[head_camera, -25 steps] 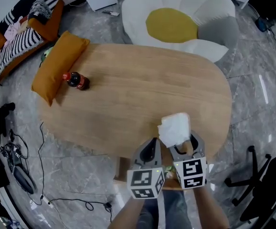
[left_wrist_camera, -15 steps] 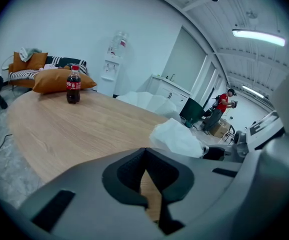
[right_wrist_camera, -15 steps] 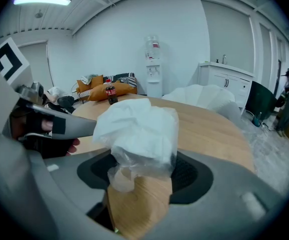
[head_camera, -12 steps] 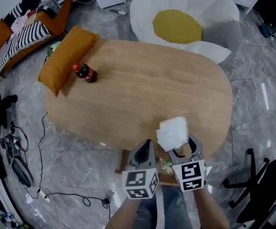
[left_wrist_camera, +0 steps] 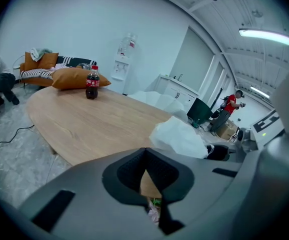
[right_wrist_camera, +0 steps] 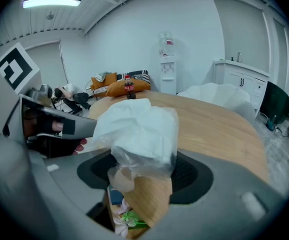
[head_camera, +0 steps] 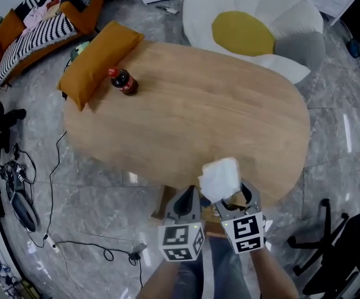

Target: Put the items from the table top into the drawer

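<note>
A crumpled white plastic-wrapped pack (head_camera: 220, 179) sticks up from my right gripper (head_camera: 232, 197), whose jaws are shut on its lower end, over the near edge of the oval wooden table (head_camera: 230, 117). In the right gripper view the pack (right_wrist_camera: 137, 129) fills the space between the jaws. My left gripper (head_camera: 191, 198) hangs just left of it, shut and holding nothing; its tips meet (left_wrist_camera: 145, 156). An open drawer (right_wrist_camera: 127, 216) with small colourful things shows below the table edge. A cola bottle (head_camera: 124, 81) stands far left on the table.
An orange cushion (head_camera: 99, 61) lies on the table's far left edge beside the bottle. A white and yellow flower-shaped seat (head_camera: 255, 33) sits beyond the table. An office chair (head_camera: 348, 242) stands at the right, and cables (head_camera: 18, 185) lie on the floor at the left. A person in red (left_wrist_camera: 232, 106) stands far off.
Both grippers have drawn back together toward the table's near edge, the white pack carried along in the right one. The bottle and cushion have not moved on the table.
</note>
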`<action>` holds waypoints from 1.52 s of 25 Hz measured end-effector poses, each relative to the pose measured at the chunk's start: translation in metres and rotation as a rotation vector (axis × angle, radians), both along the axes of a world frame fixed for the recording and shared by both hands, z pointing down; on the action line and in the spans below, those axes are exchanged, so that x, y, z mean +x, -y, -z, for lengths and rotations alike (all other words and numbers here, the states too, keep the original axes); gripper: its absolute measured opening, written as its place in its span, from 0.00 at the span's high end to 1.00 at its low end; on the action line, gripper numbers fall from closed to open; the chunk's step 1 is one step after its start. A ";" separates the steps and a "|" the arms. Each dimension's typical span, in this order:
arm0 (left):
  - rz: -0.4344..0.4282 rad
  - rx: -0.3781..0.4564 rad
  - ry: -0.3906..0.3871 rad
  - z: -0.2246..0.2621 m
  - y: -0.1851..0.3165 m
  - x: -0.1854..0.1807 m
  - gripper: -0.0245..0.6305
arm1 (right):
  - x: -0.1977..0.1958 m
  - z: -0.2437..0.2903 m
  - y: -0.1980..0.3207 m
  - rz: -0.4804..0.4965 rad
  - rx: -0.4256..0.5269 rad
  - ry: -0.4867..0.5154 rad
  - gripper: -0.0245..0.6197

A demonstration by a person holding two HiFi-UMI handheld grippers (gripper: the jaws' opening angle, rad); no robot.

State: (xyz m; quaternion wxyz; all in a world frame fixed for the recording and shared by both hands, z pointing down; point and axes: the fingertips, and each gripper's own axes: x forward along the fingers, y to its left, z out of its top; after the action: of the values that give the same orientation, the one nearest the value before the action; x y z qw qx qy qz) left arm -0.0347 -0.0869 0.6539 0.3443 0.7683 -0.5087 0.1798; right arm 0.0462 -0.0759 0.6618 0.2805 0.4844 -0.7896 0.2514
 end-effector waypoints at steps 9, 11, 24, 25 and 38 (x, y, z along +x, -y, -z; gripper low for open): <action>0.098 -0.031 0.009 -0.007 -0.020 -0.040 0.95 | -0.024 -0.010 -0.021 0.067 -0.036 0.020 0.51; 0.098 -0.035 0.018 -0.010 -0.024 -0.044 0.95 | -0.030 -0.012 -0.026 0.085 -0.044 0.024 0.51; 0.070 -0.060 0.034 -0.022 -0.051 -0.045 0.95 | -0.049 -0.034 -0.066 0.182 -0.118 0.050 0.51; 0.068 -0.061 0.031 -0.022 -0.053 -0.045 0.95 | -0.050 -0.035 -0.068 0.187 -0.122 0.050 0.51; 0.090 -0.117 0.039 -0.042 -0.074 -0.059 0.95 | -0.072 -0.051 -0.093 0.301 -0.160 0.059 0.51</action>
State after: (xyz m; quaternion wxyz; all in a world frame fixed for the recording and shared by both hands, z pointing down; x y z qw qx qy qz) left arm -0.0940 -0.0132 0.6961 0.3864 0.7196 -0.5381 0.2082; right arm -0.0259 0.0174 0.7127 0.3292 0.3291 -0.8386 0.2829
